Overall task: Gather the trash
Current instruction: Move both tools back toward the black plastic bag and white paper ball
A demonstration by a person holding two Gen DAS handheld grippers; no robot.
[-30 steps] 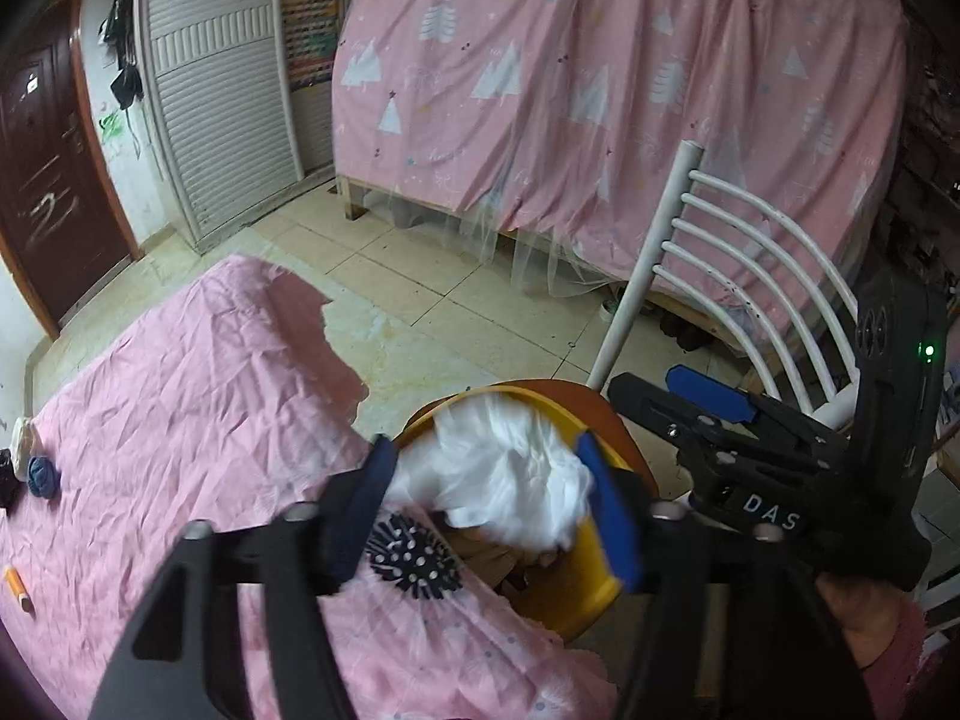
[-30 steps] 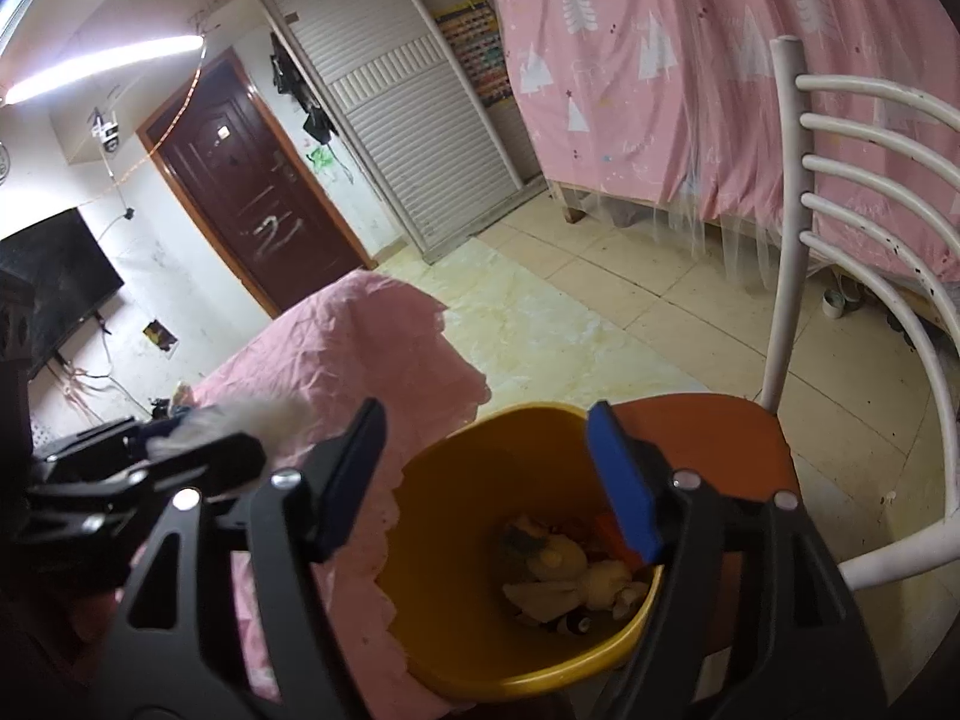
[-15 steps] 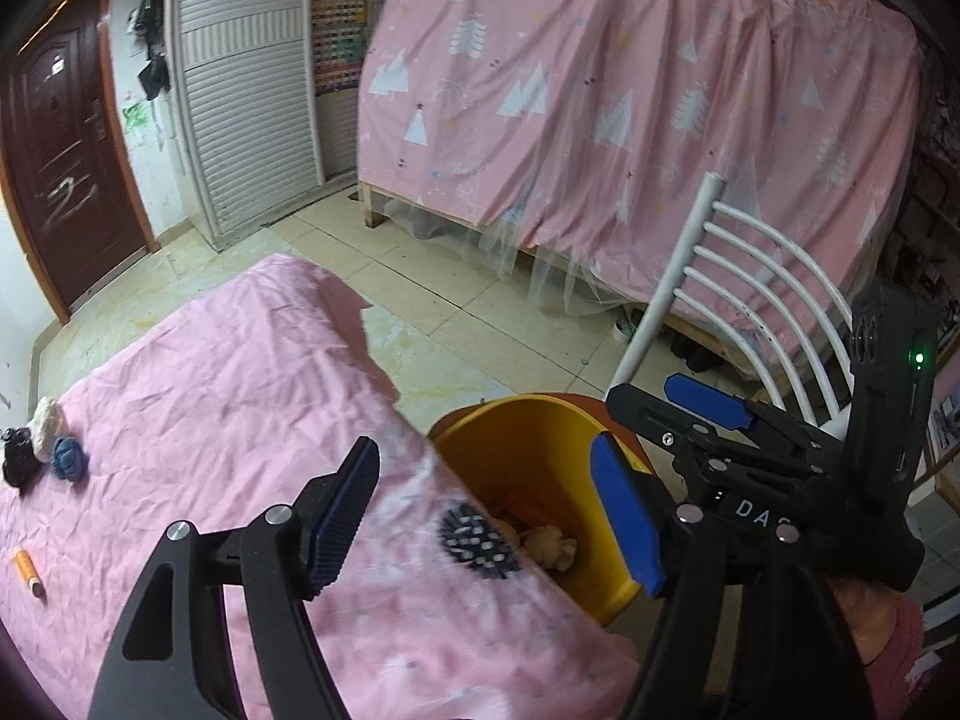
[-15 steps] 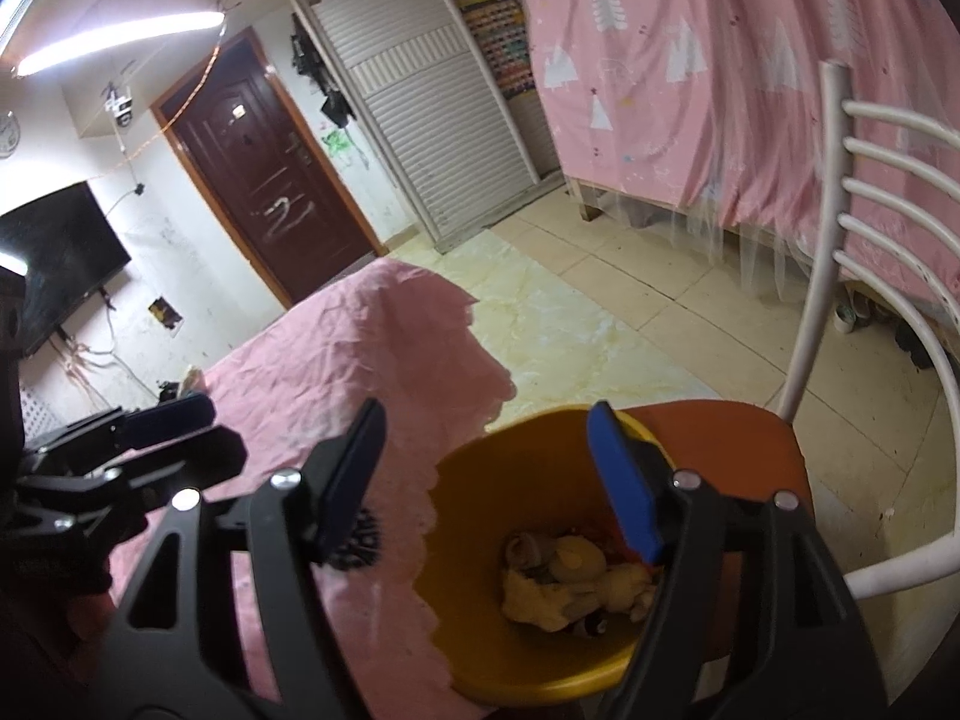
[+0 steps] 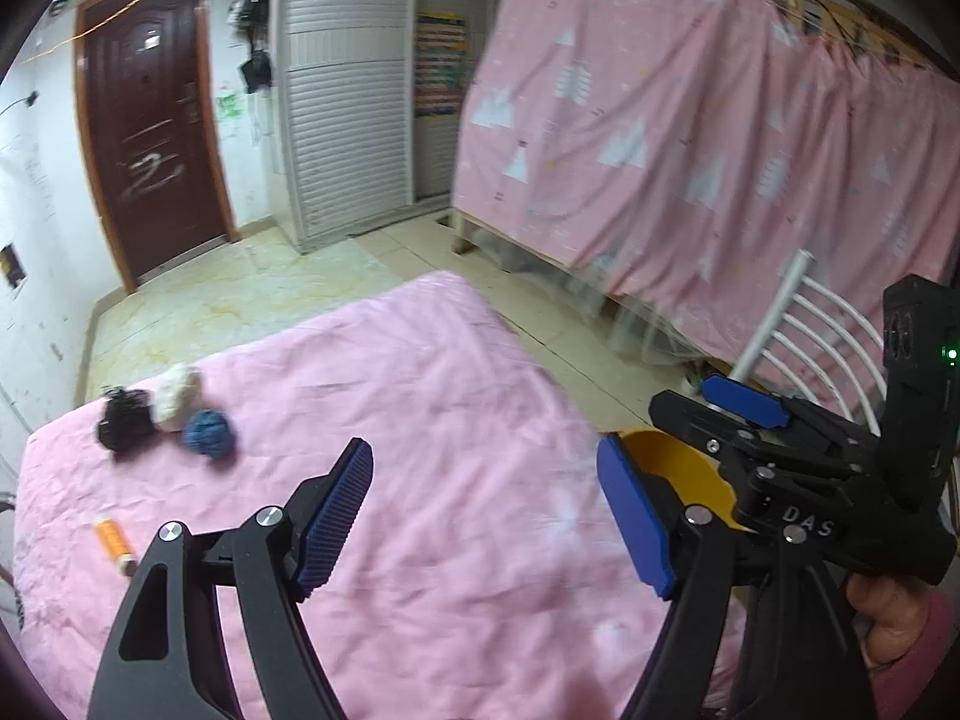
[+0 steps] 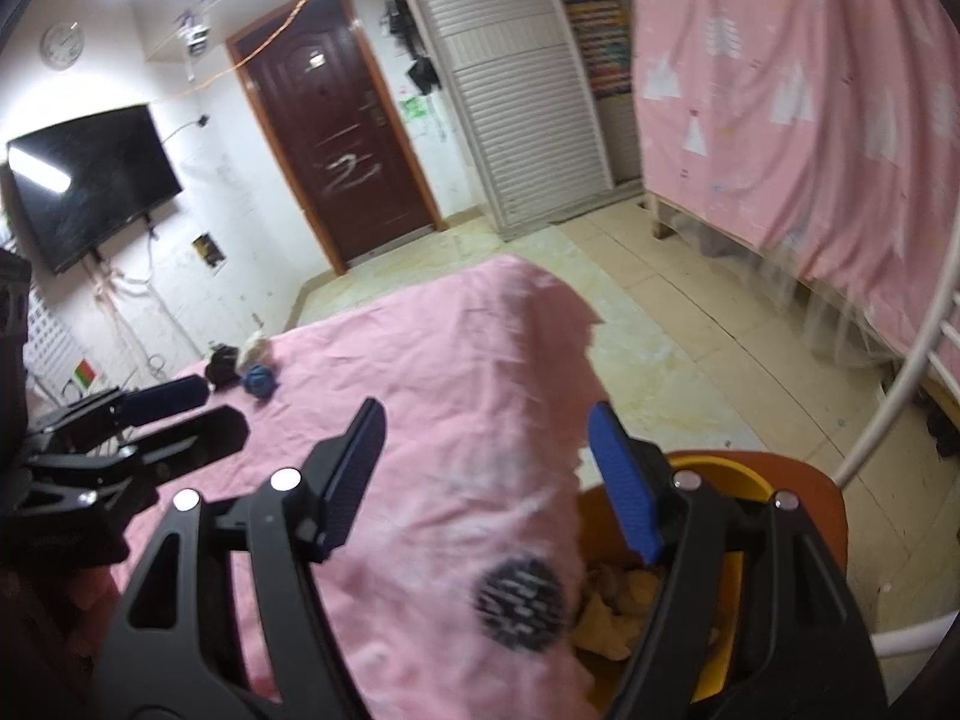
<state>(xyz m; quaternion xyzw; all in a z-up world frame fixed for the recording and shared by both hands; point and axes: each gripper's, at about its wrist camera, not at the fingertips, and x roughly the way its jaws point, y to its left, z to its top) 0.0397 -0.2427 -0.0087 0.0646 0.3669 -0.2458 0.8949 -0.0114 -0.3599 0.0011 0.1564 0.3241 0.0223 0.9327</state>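
Gaping wide and empty, both tongs, left (image 5: 483, 516), right (image 6: 486, 480), yellow bin (image 6: 729, 546) half hidden.

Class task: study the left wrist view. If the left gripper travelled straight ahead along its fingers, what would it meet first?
Probably the pink cloth: the open left gripper points down across it, with nothing between the fingers. The blue wad lies off to the left; depth is uncertain.

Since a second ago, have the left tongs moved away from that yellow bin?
Yes. The left tongs, open and empty, have swung left, away from the yellow bin, now at their right finger, toward the crumpled scraps on the pink cloth.
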